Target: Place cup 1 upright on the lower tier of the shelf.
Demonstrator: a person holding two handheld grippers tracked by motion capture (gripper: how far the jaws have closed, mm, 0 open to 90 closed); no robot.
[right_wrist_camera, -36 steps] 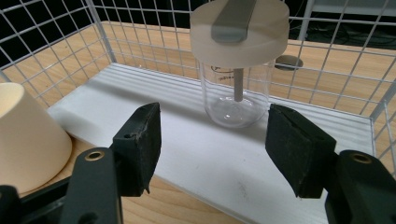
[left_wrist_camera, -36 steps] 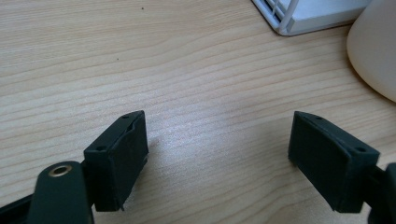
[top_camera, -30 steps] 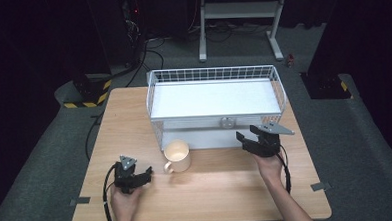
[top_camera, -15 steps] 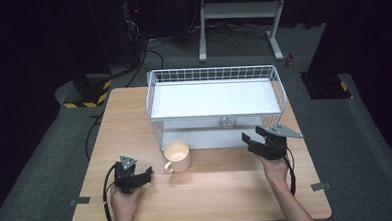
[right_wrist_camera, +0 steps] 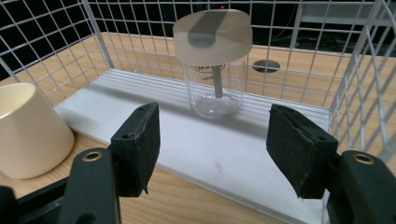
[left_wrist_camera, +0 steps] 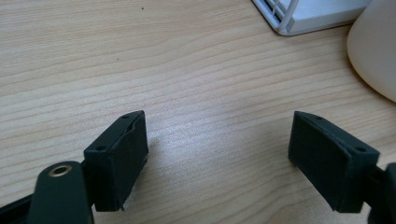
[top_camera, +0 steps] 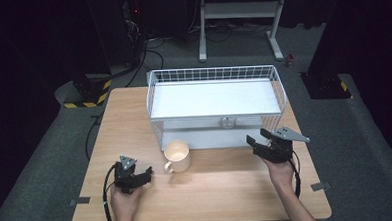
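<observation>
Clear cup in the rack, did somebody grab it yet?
Not yet. Done: nothing visibly; the clear cup stands upright, lid on, on the rack's lower shelf. In hand: the right gripper faces it, jaws open and empty. The left gripper sits open near the mug. Left, probably: reach in, grip the cup, move it.
</observation>
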